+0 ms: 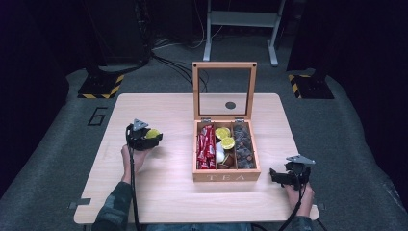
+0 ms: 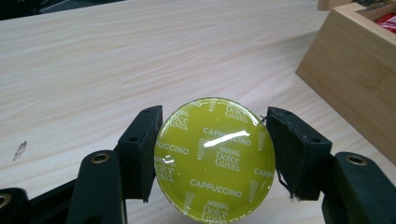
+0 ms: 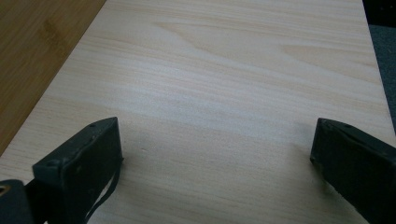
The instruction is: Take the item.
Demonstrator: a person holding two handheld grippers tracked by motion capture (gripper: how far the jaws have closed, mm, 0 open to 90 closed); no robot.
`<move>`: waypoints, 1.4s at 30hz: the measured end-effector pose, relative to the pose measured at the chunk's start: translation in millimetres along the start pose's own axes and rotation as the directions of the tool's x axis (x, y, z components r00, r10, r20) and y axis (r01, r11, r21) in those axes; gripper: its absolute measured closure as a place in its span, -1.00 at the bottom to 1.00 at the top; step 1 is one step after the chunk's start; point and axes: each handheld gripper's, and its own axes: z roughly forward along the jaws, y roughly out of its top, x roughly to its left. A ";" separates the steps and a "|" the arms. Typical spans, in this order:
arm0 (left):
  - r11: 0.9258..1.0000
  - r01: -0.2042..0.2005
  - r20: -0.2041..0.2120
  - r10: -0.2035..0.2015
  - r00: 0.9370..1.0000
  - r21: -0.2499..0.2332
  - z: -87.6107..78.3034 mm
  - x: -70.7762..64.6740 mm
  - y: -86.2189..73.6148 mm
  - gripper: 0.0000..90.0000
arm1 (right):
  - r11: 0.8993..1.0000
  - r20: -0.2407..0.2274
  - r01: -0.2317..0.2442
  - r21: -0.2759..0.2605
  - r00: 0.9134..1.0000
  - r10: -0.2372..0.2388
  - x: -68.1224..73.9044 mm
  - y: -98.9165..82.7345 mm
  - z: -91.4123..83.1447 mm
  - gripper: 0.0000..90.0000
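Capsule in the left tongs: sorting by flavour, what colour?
Yellow-green capsule, white lettering; left gripper view.

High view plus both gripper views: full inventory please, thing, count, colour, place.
table: 1, pale wood, centre.
tea box: 1, wooden, lid up, table middle, three compartments.
red sachets: several, red, left compartment.
boxed capsules: 2 visible, yellow-green, middle compartment, above something white.
brown pieces: many, brown, right compartment.
held capsule: 1, yellow-green, printed CAPPUCCINO, between left gripper jaws.
left gripper: 1, black, shut on held capsule, left of box.
right gripper: 1, black, open, nothing between jaws, right of box.
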 end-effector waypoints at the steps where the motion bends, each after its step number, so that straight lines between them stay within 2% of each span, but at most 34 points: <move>1: 1.000 0.011 -0.003 -0.011 1.000 0.000 1.4 0.7 -0.9 -0.15 | 1.000 0.000 0.000 0.000 1.000 0.000 0.0 0.0 0.0 -0.97; 14: 0.997 0.083 -0.017 -0.083 0.996 0.004 13.0 12.8 -11.8 -0.15 | 1.000 0.001 0.007 0.002 1.000 -0.007 -0.5 -0.2 -0.2 -0.97; 33: 0.994 0.107 -0.032 -0.106 0.994 0.035 24.1 19.6 -21.2 -0.15 | 1.000 0.000 0.006 0.001 1.000 -0.006 -0.5 -0.2 -0.2 -0.97; 34: 0.992 0.113 -0.028 -0.112 0.993 0.047 24.8 19.9 -22.0 -0.15 | 1.000 0.000 0.006 0.002 1.000 -0.006 -0.4 -0.2 -0.2 -0.97; 42: 0.991 0.127 -0.023 -0.126 0.992 0.042 25.7 20.6 -23.0 -0.15 | 1.000 0.000 0.006 0.001 1.000 -0.006 -0.4 -0.2 -0.2 -0.97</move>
